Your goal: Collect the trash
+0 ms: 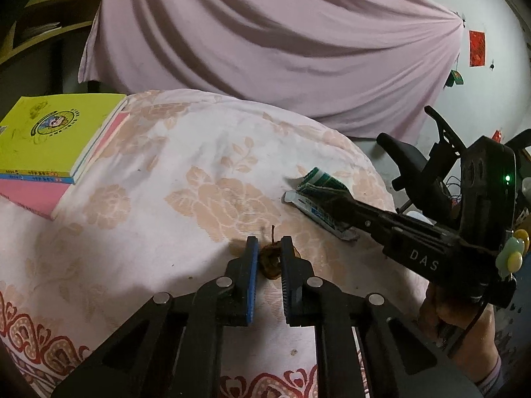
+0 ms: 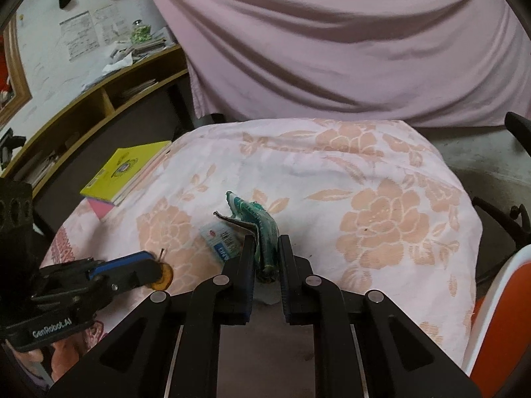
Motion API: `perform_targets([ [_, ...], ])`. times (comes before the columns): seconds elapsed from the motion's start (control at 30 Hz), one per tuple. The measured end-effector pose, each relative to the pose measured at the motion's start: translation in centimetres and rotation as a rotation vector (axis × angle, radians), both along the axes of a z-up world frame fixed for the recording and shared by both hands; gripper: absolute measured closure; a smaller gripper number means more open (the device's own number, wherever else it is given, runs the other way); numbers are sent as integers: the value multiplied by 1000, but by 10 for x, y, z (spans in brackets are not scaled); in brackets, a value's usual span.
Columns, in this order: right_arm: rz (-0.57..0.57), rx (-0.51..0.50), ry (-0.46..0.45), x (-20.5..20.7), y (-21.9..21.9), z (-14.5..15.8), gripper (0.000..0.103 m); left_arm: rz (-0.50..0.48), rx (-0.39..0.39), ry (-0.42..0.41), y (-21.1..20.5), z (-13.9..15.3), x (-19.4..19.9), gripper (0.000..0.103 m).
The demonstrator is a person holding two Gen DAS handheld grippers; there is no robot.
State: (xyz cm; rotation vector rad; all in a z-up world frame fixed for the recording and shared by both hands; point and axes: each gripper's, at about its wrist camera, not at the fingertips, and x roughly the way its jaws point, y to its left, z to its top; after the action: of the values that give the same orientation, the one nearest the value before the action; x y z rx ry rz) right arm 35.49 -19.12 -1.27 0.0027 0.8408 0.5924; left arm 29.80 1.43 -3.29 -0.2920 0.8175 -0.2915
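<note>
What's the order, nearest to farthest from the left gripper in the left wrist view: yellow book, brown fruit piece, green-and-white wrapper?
1. Brown fruit piece with a stem, between the left gripper's fingers.
2. Crumpled green-and-white wrapper, ahead to the right, under the right gripper.
3. Yellow book, far left on a pink book.

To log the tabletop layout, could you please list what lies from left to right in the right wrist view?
Left hand-held gripper on a brown fruit slice → yellow paperback book → white-and-blue printed wrapper → crumpled green wrapper between the right hand-held gripper.
</note>
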Motion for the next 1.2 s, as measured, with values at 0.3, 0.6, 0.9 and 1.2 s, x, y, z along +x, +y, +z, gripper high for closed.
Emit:
perform_targets([
  [0.3,34,68,50,-2,-7,-2,87,8,-26,5,5,2,-2,94],
  [0.6,44,85,73,-5,-9,-4,82,-50,0,-4,-2,6,-4,74],
  [0.9,51,82,82,-7,-10,-4,78,-55,84,3,-14,3,-3,74],
  [1.2,54,65,73,-8,-8,-3,77,-46,104,1,-14,0,-4,80],
])
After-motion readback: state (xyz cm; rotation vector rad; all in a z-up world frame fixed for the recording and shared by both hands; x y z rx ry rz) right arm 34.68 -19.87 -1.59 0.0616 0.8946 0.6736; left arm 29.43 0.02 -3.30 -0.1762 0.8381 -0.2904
